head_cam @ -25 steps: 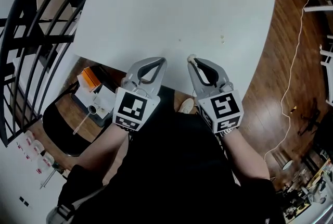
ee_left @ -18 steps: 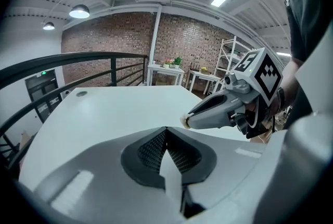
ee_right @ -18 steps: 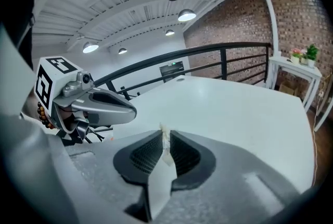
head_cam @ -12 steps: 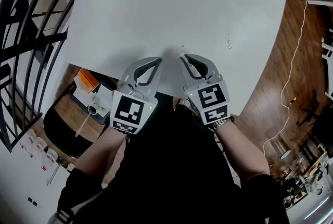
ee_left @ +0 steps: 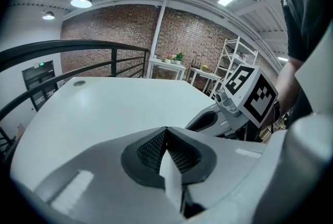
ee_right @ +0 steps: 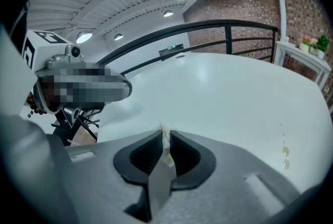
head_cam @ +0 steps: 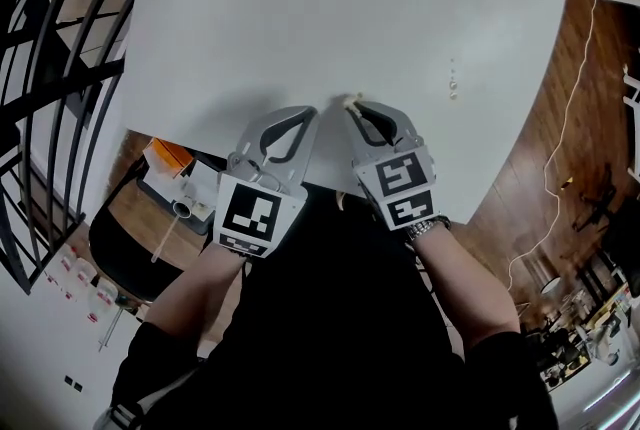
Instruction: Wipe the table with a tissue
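The right claw point(head_cam: 352, 108) pinches the tissue point(ee_right: 165, 138) at its tip above the table point(head_cam: 350, 8) (left claw point(ee_left: 166, 130) closed, empty).

Both forearms come up from the bottom of the head view, side by side at the frame's middle. The left gripper point(head_cam: 308, 116) points to the upper right, its jaws pressed together with nothing between them. The right gripper point(head_cam: 354, 107), just beside it, leans to the upper left, its jaws clamped on a small scrap of tissue point(ee_right: 166, 138)
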A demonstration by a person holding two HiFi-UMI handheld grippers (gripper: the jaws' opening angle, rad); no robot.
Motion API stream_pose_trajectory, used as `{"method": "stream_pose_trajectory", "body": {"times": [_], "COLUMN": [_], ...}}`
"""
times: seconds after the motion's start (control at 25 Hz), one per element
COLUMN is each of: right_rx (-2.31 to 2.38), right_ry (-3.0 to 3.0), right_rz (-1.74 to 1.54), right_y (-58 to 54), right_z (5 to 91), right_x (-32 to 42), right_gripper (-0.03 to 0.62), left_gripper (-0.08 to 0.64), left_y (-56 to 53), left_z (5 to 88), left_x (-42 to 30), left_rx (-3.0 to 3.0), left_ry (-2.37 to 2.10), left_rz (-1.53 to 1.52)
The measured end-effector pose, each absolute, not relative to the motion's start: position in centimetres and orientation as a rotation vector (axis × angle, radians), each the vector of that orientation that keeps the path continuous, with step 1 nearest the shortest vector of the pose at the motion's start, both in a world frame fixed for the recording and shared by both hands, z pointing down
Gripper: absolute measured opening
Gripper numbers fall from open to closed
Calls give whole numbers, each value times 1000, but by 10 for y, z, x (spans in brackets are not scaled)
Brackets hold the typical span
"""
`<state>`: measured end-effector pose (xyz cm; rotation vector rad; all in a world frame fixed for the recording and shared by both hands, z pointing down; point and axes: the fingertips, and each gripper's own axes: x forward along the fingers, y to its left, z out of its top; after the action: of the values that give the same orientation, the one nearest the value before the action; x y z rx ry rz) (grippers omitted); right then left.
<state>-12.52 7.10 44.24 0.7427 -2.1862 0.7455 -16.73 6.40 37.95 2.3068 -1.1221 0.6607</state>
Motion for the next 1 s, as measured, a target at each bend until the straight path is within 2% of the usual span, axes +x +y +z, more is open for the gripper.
{"method": "stream_pose_trajectory", "body": {"times": [1.0], "right_rx": [828], "right_ry": [-2127], "right_rz": [752], "right_y": [50], "right_z": [453], "right_x": [-112], "right_gripper": [32], "left_gripper": [15], "left_y": [42], "left_z": [394], "left_x": [-155], "left_rx": [2335], "left_ry": [-1015], "left_rz": [679]}}
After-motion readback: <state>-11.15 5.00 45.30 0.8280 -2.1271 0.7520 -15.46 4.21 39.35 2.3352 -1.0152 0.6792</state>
